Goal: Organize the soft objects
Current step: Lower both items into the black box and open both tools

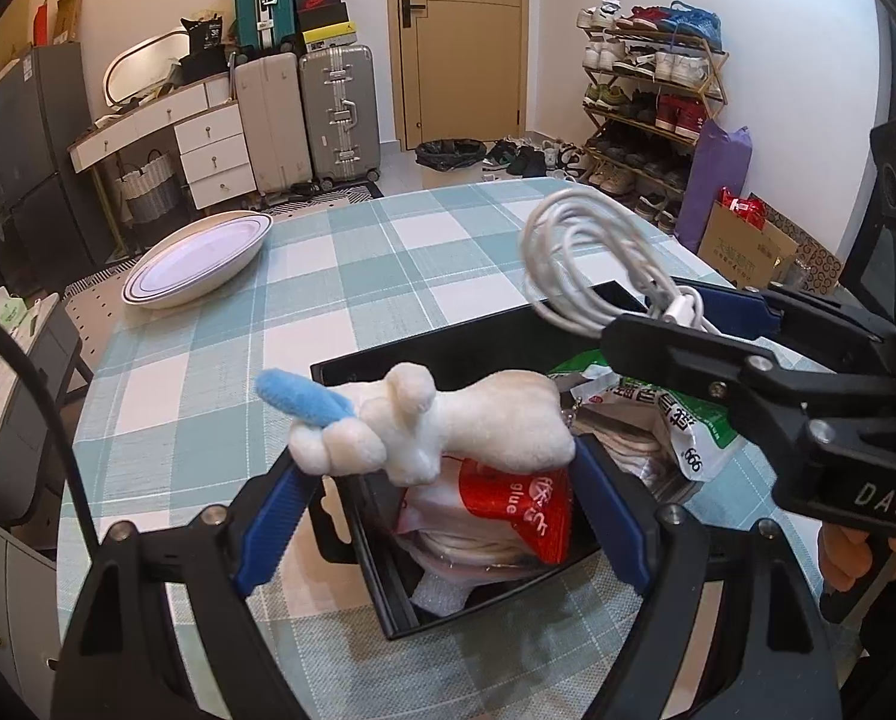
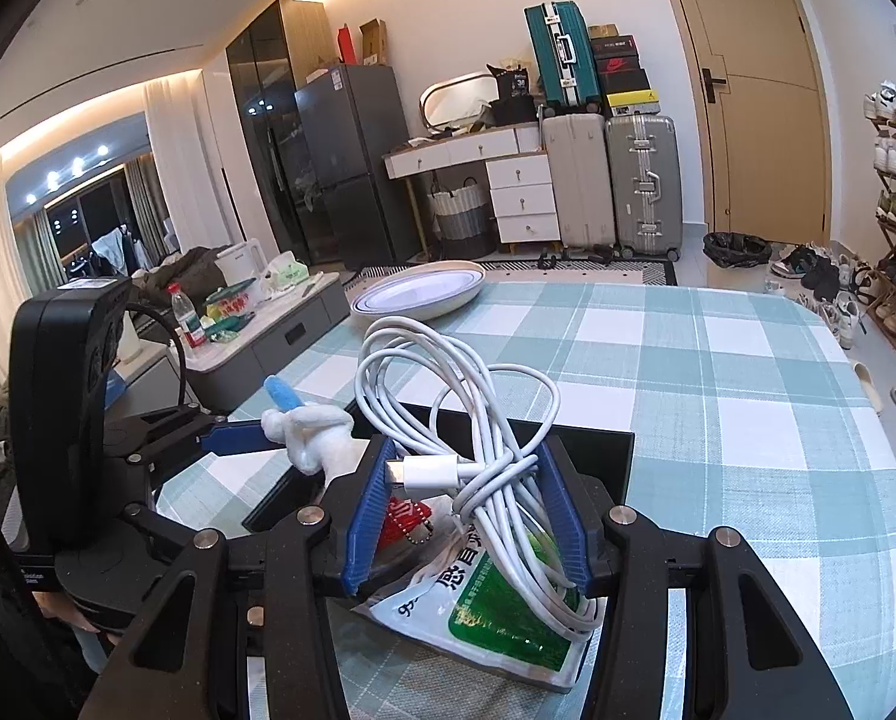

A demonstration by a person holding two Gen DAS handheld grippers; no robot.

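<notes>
Both grippers were matte black plastic linkages with round silver screws at the pivots. Left gripper [image 1: 442, 510] had ribbed blue pads [image 1: 274, 531]; right gripper [image 2: 466, 516] the same. "DAS" was printed white behind the right gripper's linkage. A black cable [image 1: 40, 396] curved left of the left gripper.
</notes>
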